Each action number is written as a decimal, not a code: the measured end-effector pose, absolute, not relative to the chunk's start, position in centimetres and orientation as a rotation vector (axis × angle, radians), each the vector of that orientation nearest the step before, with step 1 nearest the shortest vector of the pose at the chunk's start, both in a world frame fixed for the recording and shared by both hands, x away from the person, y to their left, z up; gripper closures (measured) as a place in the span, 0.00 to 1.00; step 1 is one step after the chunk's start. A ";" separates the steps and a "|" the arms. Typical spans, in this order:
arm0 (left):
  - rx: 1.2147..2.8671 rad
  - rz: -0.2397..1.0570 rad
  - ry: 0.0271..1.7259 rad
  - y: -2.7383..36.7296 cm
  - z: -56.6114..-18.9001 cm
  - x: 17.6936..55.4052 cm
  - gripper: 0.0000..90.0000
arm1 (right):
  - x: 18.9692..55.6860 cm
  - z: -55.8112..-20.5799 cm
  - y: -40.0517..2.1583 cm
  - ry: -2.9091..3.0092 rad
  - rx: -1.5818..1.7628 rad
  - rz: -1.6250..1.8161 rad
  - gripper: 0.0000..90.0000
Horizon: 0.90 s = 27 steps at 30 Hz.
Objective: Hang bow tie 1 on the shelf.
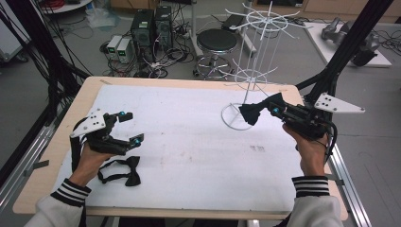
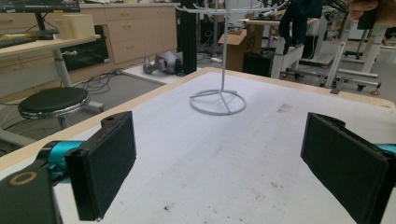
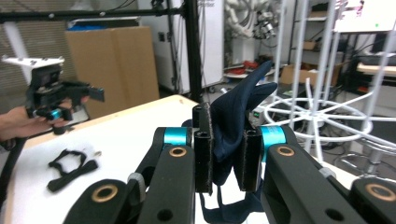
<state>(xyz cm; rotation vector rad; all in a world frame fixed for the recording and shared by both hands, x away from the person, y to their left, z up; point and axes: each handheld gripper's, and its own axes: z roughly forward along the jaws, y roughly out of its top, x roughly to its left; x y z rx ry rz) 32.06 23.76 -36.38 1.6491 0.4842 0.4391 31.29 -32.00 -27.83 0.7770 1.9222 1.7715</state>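
High view, left to right: left gripper (image 1: 126, 127) held over the white mat (image 1: 189, 142) with jaws wide apart and empty, black bow tie (image 1: 124, 170) lying just beside; right gripper (image 1: 270, 109) clamped on a dark blue bow tie (image 1: 250, 112) near the wire rack (image 1: 257, 52); probably best to lift high, then drape its strap over a prong

A black stool (image 1: 216, 41) stands on the floor behind the tabletop (image 1: 42, 165), beside two computer towers (image 1: 152, 26) amid tangled cables (image 1: 163, 59); cardboard boxes (image 3: 112, 65) stand farther off.
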 end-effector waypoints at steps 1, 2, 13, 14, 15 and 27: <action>1.650 0.441 0.483 23.8 -36.4 32.1 0.12 | 31.3 -27.8 -32.1 1.910 0.786 1.765 0.90; 1.647 0.442 0.485 23.8 -36.4 32.1 0.12 | 31.2 -27.8 -32.1 1.901 0.791 1.766 0.90; 1.647 0.446 0.485 23.9 -36.2 32.1 0.12 | 30.9 -27.7 -32.6 1.830 0.832 1.695 0.90; 1.645 0.445 0.486 23.9 -36.2 32.1 0.12 | 30.9 -27.6 -32.6 1.822 0.836 1.702 0.90; 1.644 0.446 0.487 23.9 -36.2 32.1 0.12 | 30.9 -27.6 -32.7 1.817 0.835 1.705 0.90; 1.644 0.449 0.486 23.9 -36.1 32.1 0.12 | 30.8 -27.6 -32.9 1.775 0.888 1.632 0.90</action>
